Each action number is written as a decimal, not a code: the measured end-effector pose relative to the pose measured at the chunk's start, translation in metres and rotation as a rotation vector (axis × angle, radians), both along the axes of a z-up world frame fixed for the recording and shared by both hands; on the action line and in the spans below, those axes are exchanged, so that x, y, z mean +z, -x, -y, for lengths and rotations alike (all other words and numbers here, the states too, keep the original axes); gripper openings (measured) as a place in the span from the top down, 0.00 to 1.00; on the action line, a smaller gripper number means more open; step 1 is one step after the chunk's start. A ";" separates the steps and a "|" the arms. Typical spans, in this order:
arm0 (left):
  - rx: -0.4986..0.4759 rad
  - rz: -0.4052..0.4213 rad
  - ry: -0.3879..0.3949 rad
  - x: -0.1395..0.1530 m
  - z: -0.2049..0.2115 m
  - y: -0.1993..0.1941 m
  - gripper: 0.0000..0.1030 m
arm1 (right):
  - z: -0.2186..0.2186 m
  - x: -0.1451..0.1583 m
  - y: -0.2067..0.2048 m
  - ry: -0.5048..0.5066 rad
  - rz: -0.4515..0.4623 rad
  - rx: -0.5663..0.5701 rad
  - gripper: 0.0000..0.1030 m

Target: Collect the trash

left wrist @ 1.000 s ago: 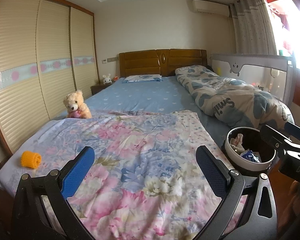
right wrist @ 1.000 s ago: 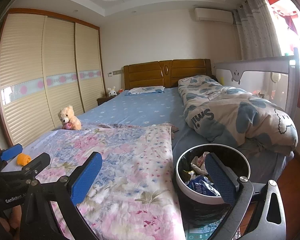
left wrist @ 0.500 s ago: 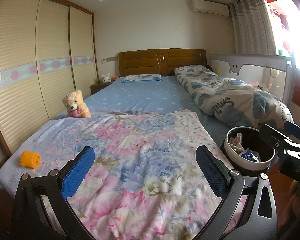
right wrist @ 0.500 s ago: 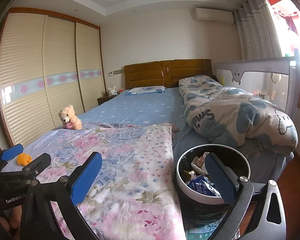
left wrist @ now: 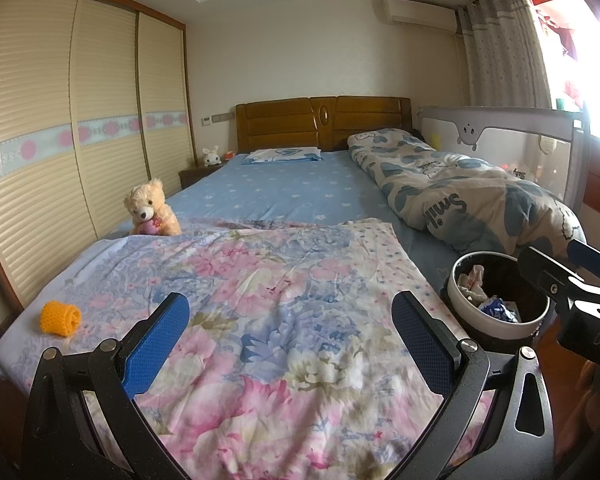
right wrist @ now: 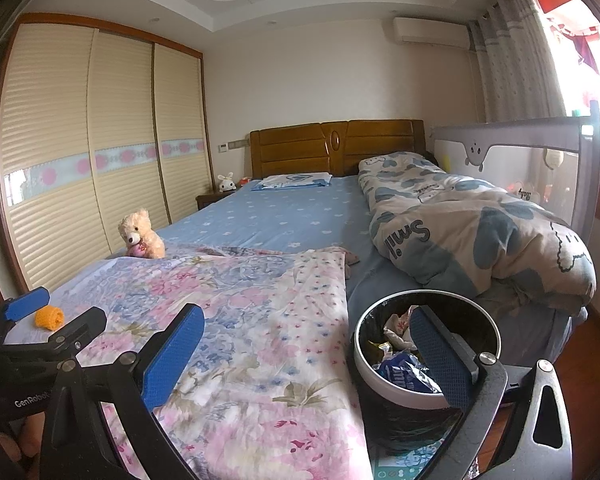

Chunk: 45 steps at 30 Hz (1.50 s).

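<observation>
Hovering agape—two tongs, left (left wrist: 290,338) and right (right wrist: 310,358)—one bin (right wrist: 396,390).

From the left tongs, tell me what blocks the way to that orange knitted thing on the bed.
Nothing visible does. The orange knitted piece lies alone on the floral sheet, ahead and left of the open left tongs.
</observation>
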<state>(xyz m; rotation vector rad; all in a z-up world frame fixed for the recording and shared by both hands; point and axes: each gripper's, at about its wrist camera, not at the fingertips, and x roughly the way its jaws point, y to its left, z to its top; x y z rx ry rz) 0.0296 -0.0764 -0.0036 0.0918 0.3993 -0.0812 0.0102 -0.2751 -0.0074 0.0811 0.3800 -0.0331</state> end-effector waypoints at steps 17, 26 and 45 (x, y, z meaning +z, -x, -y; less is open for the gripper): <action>-0.006 -0.005 0.002 -0.002 0.002 0.001 0.00 | -0.002 0.000 0.000 0.002 -0.001 0.000 0.00; -0.007 -0.005 0.001 -0.002 0.003 0.001 0.00 | -0.002 0.000 -0.001 0.004 -0.002 0.001 0.00; -0.007 -0.007 0.003 -0.002 0.003 0.001 0.00 | -0.003 0.000 0.000 0.002 -0.002 0.000 0.00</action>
